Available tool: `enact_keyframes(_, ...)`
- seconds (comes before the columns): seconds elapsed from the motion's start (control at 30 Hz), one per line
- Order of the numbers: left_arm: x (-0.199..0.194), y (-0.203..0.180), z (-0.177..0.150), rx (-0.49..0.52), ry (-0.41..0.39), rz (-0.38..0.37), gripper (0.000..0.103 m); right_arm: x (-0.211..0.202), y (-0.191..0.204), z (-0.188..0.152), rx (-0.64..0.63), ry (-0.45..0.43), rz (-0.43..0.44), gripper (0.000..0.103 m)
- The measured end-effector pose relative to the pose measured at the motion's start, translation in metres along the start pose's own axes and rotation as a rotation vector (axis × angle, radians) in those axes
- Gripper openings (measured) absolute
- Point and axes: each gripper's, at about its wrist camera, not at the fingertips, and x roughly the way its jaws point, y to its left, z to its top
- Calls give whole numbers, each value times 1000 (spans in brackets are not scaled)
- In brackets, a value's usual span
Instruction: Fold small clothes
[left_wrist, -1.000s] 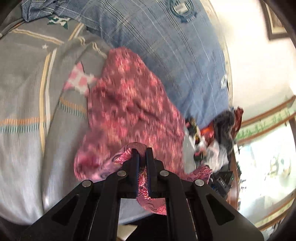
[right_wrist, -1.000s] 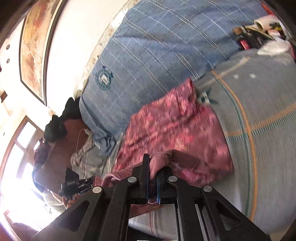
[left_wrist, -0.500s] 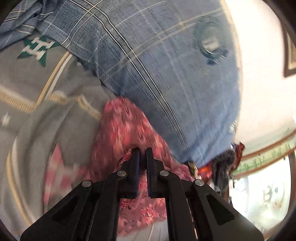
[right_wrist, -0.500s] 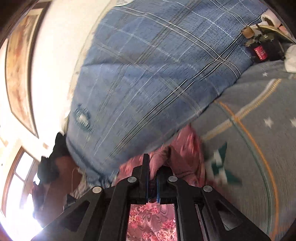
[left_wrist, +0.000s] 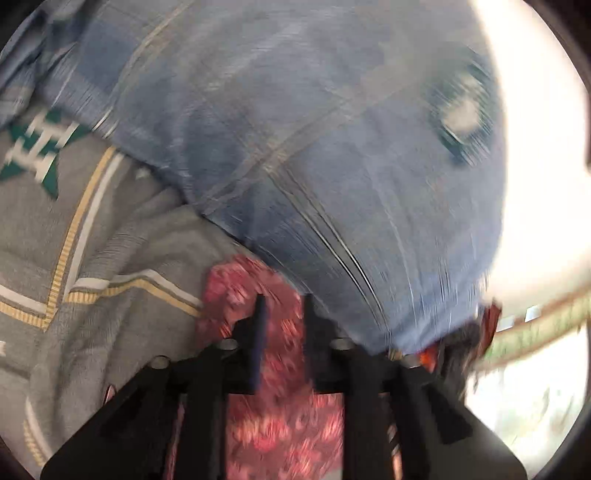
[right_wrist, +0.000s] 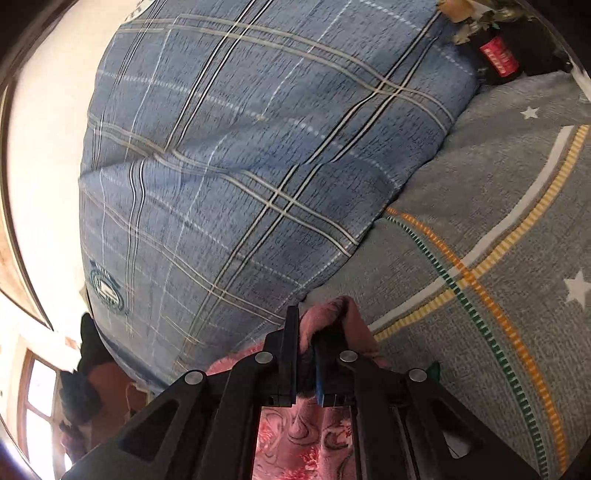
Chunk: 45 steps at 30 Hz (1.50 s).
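The blue plaid quilt (right_wrist: 258, 147) fills the upper half of both views, a heaped bulk with a round badge on it, at upper right in the left view and at lower left in the right view. Under it lies the grey bedspread (right_wrist: 480, 295) with its yellow and white stripes, on the left in my left view and on the right in my right one.

The red floral garment (left_wrist: 280, 424) lies on the bedspread at the bottom centre of both views, its far edge close under the quilt.

My left gripper (left_wrist: 282, 306) is opening: its jaws stand apart with the cloth showing between them, and I judge it lies loose rather than pinched, though blur makes that uncertain. My right gripper (right_wrist: 306, 325) is also beginning to open, but a bunched ridge of the garment (right_wrist: 332, 314) is still pressed between its nearly closed pads.

This reads as the end of a fold, the carried edge being laid down. Next I should free the right side fully, draw both grippers clear without dragging the cloth, then find the next edge.
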Motion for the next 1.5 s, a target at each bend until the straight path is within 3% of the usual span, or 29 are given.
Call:
enact_keyframes(0.07,-7,-10,-23,125,39,34,71,-13,0,-2,4,-37,40,17)
enact_keyframes(0.13,-9,-10,-42,198,82,59,72,-26,1,-2,-1,-81,62,42)
enact_keyframes(0.2,-6,-4,-57,224,134,61,72,-39,3,-4,-28,-99,58,48)
enact_keyframes(0.3,7,10,-76,190,215,41,72,-47,2,-7,-71,-65,-3,48)
enact_keyframes(0.4,39,1,-68,159,248,74,69,-49,-3,-11,-59,-57,-26,48)
enact_keyframes(0.43,44,-9,-66,157,239,85,63,-50,-5,-13,-44,-60,-27,48)
enact_keyframes(0.5,52,-26,-39,111,190,64,33,-50,-3,-17,-27,-68,-16,48)
enact_keyframes(0.53,49,-30,-28,77,156,42,31,-50,-2,-18,-30,-67,-18,48)
enact_keyframes(0.63,24,-34,4,-30,-18,14,32,-52,8,-19,-91,-60,-61,48)
enact_keyframes(0.7,14,-31,13,-42,-39,39,43,-55,11,-18,-138,-58,-95,49)
enact_keyframes(0.8,11,-17,8,-3,-9,92,65,-54,10,-12,-185,-54,-154,52)
enact_keyframes(0.87,16,-1,-3,14,28,124,69,-49,8,-8,-187,-49,-177,54)
enact_keyframes(1.0,43,29,-16,-47,157,91,69,-21,5,5,-146,-11,-196,56)
enact_keyframes(1.07,54,27,-21,-30,203,82,69,-8,8,7,-149,-5,-204,56)
enact_keyframes(1.13,60,11,-25,66,187,124,60,5,16,6,-193,-1,-183,51)
enact_keyframes(1.17,59,1,-28,128,162,160,26,13,25,5,-247,13,-201,42)
enact_keyframes(1.2,63,-10,-27,183,147,186,4,18,32,4,-287,28,-210,7)
enact_keyframes(1.27,61,-16,-21,184,113,181,2,16,47,5,-346,3,-195,5)
enact_keyframes(1.37,64,-15,-10,176,59,239,2,-6,53,12,-318,-128,-87,4)
enact_keyframes(1.43,79,-4,-7,144,79,314,2,-4,36,19,-250,-146,-116,4)
enact_keyframes(1.5,91,9,-7,95,111,376,3,17,8,23,-176,-58,-226,4)
